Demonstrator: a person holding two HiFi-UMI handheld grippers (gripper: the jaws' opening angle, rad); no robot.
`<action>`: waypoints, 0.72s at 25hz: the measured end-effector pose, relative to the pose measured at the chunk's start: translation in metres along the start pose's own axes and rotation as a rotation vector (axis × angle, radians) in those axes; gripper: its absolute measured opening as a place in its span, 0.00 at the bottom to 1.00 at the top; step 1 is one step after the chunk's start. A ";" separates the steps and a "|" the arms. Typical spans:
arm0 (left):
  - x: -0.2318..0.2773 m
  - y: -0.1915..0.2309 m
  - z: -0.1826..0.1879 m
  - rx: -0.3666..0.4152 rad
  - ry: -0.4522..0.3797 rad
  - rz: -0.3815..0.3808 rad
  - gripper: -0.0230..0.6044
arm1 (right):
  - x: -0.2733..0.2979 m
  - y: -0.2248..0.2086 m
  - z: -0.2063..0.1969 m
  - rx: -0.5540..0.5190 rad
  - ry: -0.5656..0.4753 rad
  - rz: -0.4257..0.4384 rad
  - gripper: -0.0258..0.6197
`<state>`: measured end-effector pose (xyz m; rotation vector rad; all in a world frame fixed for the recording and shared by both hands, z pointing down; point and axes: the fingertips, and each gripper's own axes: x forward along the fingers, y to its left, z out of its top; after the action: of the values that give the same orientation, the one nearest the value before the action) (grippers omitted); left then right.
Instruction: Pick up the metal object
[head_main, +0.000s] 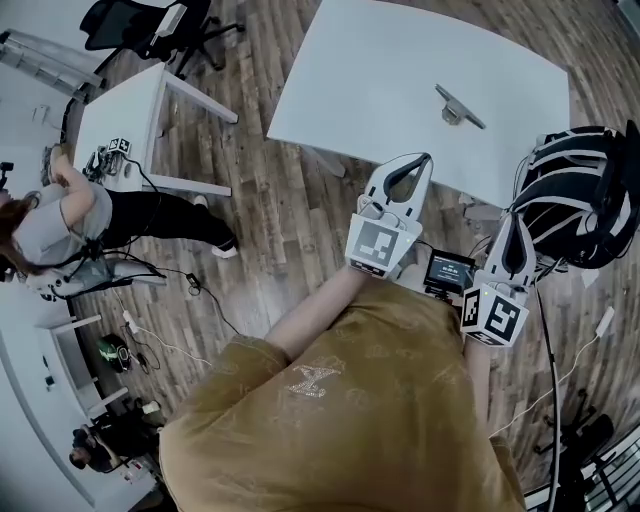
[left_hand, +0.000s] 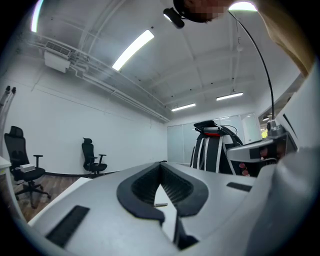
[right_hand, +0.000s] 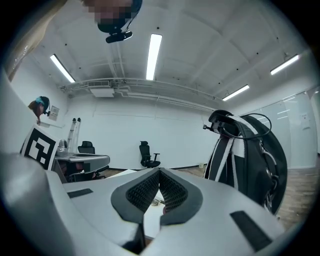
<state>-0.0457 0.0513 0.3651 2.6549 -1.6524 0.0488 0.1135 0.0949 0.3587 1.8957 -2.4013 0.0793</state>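
The white table is stretching out ahead of both pairs of fingers, and its near edge is sitting just past the left tips. You are holding the left gripper and the right gripper level, each with its jaws pressed together on nothing. The metal object is lying on the table ahead of the fingertips, between their two lines and apart from both. It is showing as a thin bar with a thicker rounded part. It is probably stiff, smooth, slippery and fairly light. You are likely best off closing across the narrow bar beside that rounded part, pads flat, so it is not sliding out.
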 end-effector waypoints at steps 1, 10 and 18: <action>0.005 0.001 0.001 0.004 -0.004 -0.008 0.04 | 0.003 -0.001 0.001 -0.003 -0.003 -0.006 0.05; 0.035 0.006 -0.007 0.001 0.007 -0.029 0.04 | 0.030 -0.010 0.007 0.002 -0.009 -0.024 0.05; 0.074 0.012 -0.019 -0.014 0.032 -0.025 0.04 | 0.068 -0.022 0.007 0.023 -0.002 0.006 0.05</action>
<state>-0.0247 -0.0198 0.3865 2.6496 -1.6035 0.0789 0.1188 0.0234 0.3581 1.8989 -2.4179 0.1060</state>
